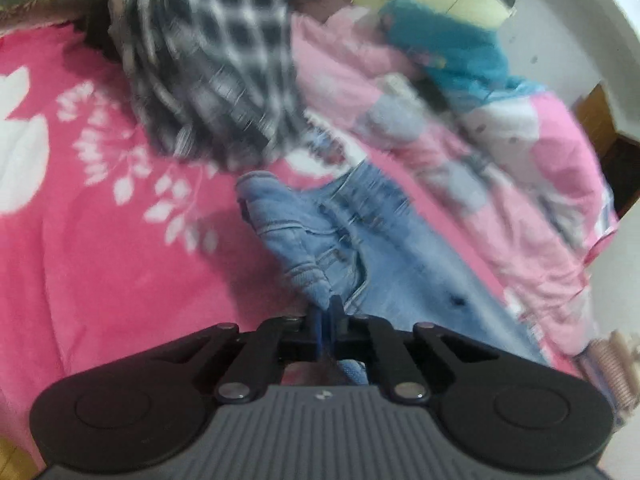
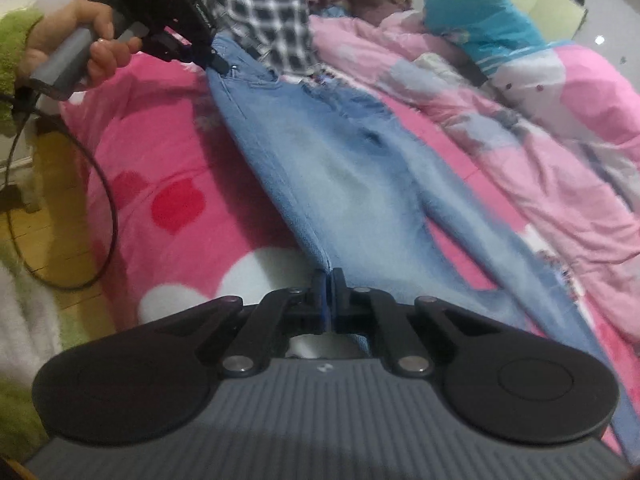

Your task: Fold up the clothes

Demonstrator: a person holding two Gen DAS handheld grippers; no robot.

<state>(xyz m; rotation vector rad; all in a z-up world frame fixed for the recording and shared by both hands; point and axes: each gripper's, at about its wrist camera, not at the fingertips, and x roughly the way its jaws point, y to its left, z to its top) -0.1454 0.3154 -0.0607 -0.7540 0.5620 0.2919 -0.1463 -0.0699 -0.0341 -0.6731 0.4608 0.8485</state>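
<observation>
The left gripper (image 1: 327, 312) has its jaws pinched together on a bunched fold of the jeans (image 1: 340, 240), the blue pads pressed flat against each other with denim rising out from between them. In the right wrist view the same gripper (image 2: 218, 65) bites the waistband end of the jeans, held by a hand (image 2: 76, 40) in a green sleeve (image 2: 12, 56), with a black cable (image 2: 106, 200) looping down from the handle.

The right gripper (image 2: 329, 280) is likewise clamped tight, its pads meeting on the folded edge of a trouser leg.

The jeans (image 2: 344, 168) are light blue, washed paler down the middle of the legs, with darker seams along the sides. They stretch between the two grippers, lying lengthwise on the bed, one leg laid over the other. Frayed rips show across the thigh and a small dark tear lower down. At the left gripper the waistband is crumpled, showing stitching and a pocket edge.

Under them lies a bright pink blanket (image 2: 168, 152) printed with white and red shapes. At the waistband end a black-and-white checked garment (image 2: 272, 28) touches the jeans. Just beside the jeans on the far side runs a pale pink quilt (image 2: 500, 140), rumpled, with a turquoise cloth (image 2: 480, 20) on top of it.
</observation>
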